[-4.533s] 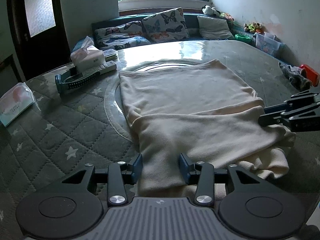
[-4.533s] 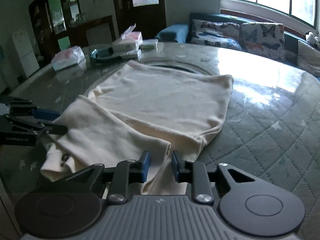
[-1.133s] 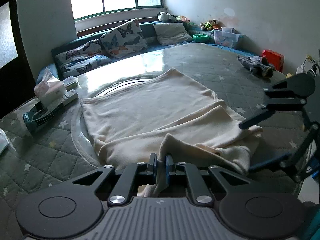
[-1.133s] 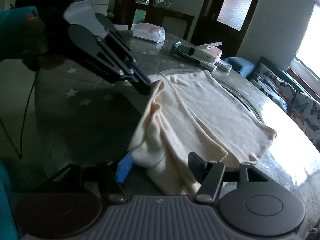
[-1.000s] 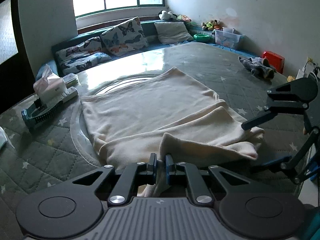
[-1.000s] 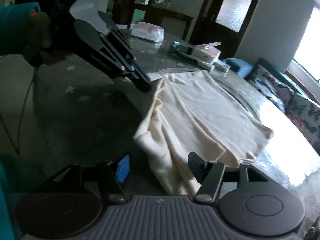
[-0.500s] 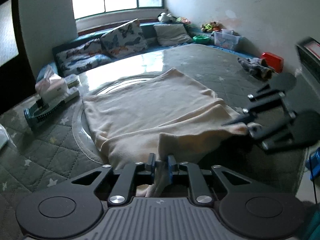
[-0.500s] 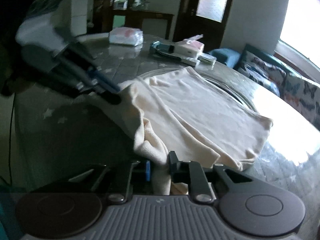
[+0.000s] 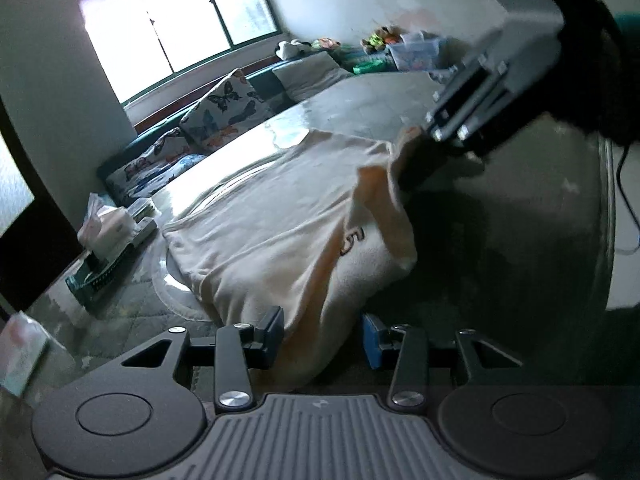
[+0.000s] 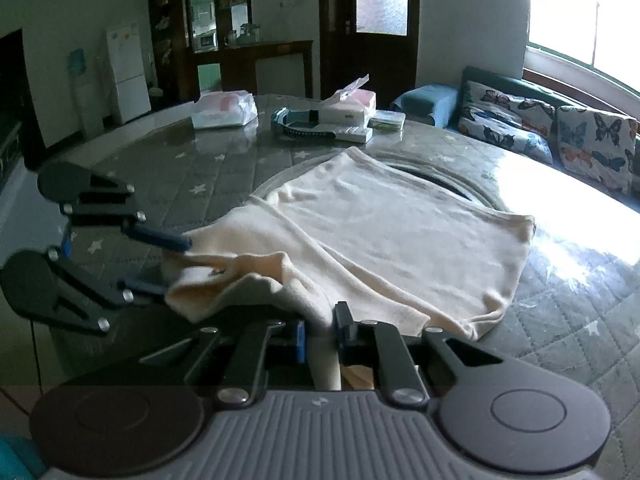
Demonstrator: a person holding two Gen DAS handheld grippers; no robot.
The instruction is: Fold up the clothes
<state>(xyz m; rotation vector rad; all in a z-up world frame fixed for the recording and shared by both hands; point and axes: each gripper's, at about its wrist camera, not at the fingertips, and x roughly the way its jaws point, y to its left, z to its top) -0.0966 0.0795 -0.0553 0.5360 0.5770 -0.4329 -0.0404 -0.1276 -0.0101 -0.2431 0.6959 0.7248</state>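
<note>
the cream garment (image 10: 384, 232) is lying on the quilted worktop (image 10: 224, 160). the right gripper (image 10: 320, 334) fingers are pinching its near edge; the left gripper (image 9: 322, 336) fingers are standing apart around cloth.

A cream garment (image 10: 384, 232) lay spread on the quilted star-patterned table cover (image 10: 580, 320), its near edge bunched and lifted. The right gripper (image 10: 320, 334), nearest the camera relative to the garment, had its jaws pressed onto a fold of that near edge. The left gripper (image 10: 160, 264) sat at the garment's left corner, jaws parted, the upper blue-padded finger touching the cloth. Beyond the garment stood a tissue box (image 10: 350, 106), a teal brush-like item (image 10: 300, 124) and a plastic-wrapped pack (image 10: 224, 110). Butterfly cushions (image 10: 560, 136) lined the bench to the garment's far right
</note>
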